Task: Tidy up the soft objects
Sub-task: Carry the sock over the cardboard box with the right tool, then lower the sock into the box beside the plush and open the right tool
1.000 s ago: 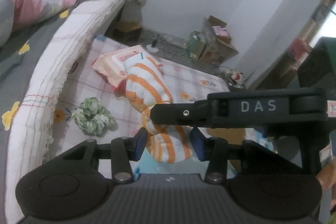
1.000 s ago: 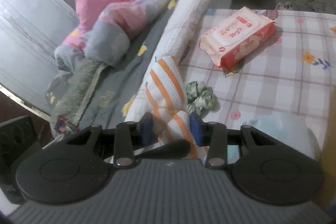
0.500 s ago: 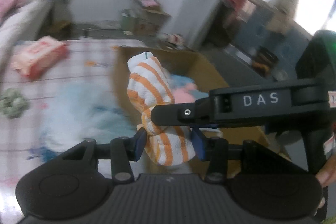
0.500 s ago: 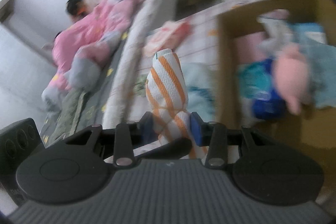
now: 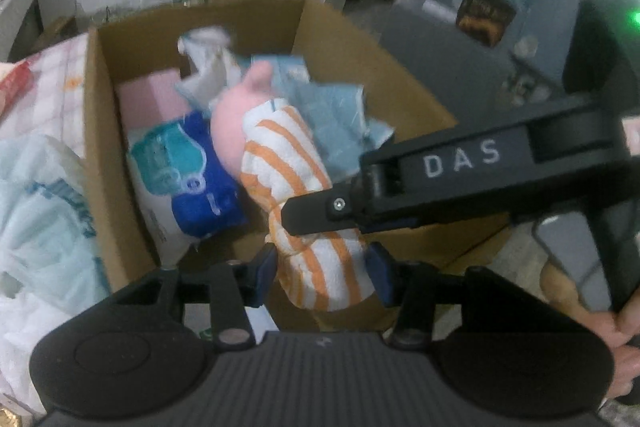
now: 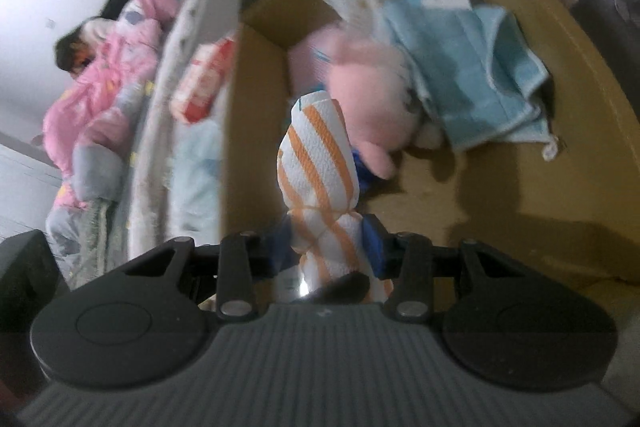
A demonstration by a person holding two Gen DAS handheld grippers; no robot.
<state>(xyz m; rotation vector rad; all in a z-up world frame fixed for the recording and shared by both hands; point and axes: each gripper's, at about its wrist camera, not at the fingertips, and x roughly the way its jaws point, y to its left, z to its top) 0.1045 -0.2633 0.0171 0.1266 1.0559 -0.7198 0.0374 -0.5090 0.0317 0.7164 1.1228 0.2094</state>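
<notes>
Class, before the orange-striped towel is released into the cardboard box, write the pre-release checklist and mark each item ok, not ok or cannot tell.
1. Orange-striped towel gripped: ok; the left hand-held gripper pinches its lower end and the right hand-held gripper clamps its knotted middle.
2. Towel over the cardboard box opening: ok in both wrist views.
3. Landing room: ok; bare cardboard shows at the near end, beside the pink plush toy and light blue towel.
4. Height above the box floor: cannot tell.
5. Box steady: cannot tell; the frames are blurred.
6. Towel bundle tied: ok; an orange band cinches it.
</notes>
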